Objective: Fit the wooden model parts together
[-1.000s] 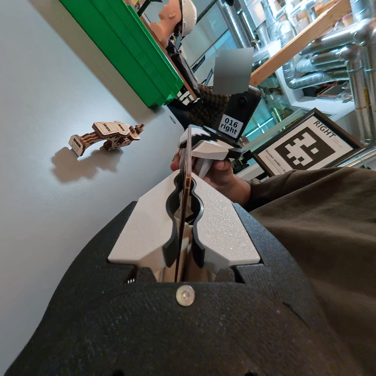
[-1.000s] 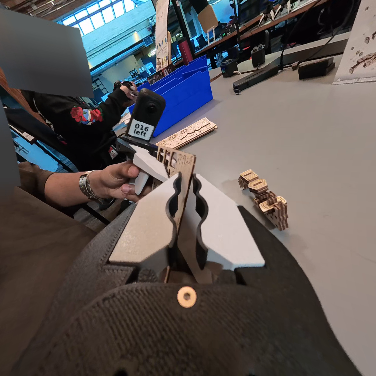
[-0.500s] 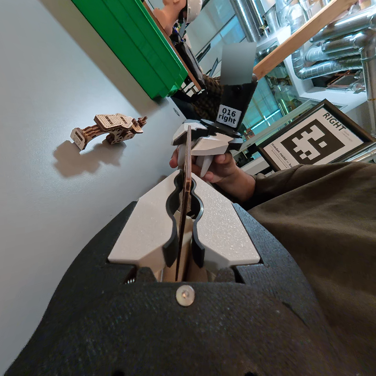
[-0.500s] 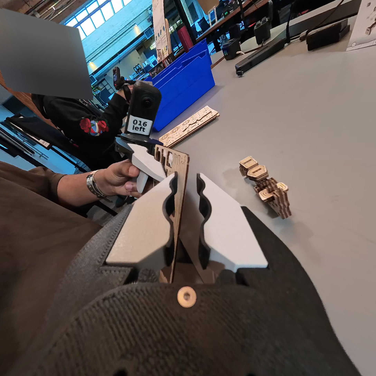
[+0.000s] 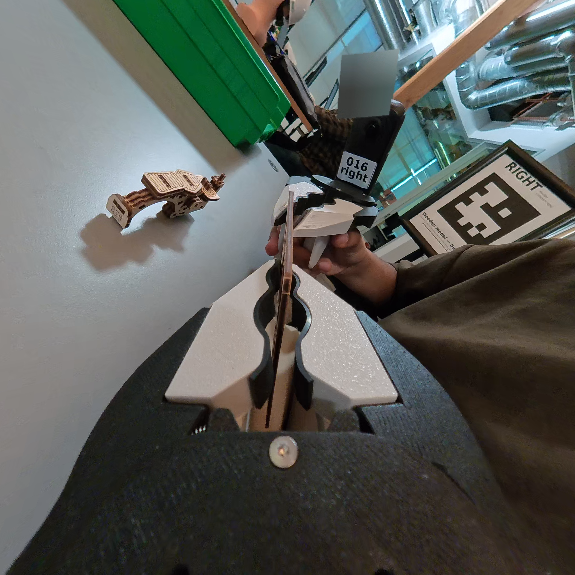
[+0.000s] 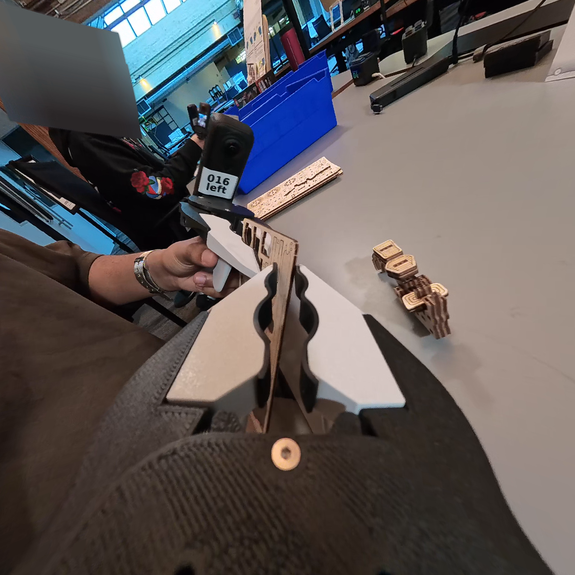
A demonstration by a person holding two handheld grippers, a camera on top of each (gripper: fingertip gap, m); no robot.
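Both claws, left [image 5: 283, 273] and right [image 6: 284, 270], clamp 1 wooden sheet [image 6: 280, 249] edge-on between them.

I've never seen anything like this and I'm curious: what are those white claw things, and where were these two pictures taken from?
A person holds two hand tools with white pinching fingers, called grippers. Each carries a camera looking along its fingers, so one picture is from the left gripper and the other from the right gripper. Both appear to pinch one thin, flat wooden cut-out sheet between them, above the grey table. On the table sit a small light-brown wooden model, a stack of flat wooden sheets, a blue plastic bin and a green plastic bin.
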